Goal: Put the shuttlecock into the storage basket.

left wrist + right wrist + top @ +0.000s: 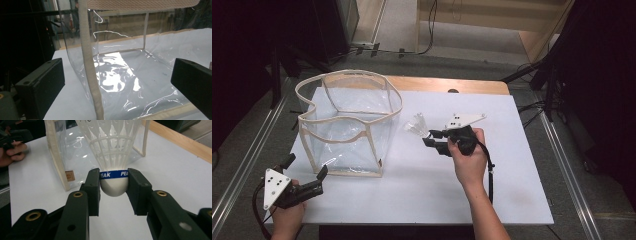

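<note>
Resting near the white table's [512, 165] front left corner, the left gripper [304, 176] stood released, its jaws wide before the clear bag [347, 125]. Right of the bag, the right gripper [430, 138] clenched the shuttlecock [416, 125] by its rounded cork just above the tabletop, long axis nearly level, skirt flaring toward the bag. Grey floor and dark stands ringed the table.

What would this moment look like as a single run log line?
right tool: shut on shuttlecock, held off the table | left tool: open, facing clear bag corner | bag: upright, open-topped | shuttlecock: not yet in bag
</note>
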Demonstrator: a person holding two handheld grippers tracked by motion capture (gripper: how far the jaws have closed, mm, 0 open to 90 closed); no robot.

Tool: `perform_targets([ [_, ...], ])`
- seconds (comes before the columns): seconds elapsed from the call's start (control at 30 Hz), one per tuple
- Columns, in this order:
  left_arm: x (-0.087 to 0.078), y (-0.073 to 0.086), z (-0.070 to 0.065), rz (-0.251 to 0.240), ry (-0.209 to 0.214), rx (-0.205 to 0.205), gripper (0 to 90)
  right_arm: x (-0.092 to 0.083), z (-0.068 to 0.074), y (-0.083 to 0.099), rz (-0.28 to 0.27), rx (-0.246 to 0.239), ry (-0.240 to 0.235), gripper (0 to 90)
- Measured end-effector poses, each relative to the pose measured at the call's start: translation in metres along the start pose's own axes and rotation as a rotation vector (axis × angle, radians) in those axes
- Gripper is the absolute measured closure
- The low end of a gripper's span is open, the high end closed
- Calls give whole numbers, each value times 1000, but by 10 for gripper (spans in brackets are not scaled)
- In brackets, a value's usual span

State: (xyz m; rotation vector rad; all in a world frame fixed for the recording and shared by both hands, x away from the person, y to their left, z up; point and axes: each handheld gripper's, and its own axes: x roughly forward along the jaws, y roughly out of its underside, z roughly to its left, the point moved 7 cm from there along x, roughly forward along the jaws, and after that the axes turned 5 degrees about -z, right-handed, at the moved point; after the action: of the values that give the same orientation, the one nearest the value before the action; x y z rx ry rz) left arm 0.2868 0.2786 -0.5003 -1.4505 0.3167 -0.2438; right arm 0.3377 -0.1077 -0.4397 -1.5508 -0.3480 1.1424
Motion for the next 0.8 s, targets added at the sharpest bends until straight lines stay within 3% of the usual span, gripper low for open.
perform_targets([
  [0.8,0,0,0,0,0,0,0,-6,-6,-29,-74,6,0,628],
])
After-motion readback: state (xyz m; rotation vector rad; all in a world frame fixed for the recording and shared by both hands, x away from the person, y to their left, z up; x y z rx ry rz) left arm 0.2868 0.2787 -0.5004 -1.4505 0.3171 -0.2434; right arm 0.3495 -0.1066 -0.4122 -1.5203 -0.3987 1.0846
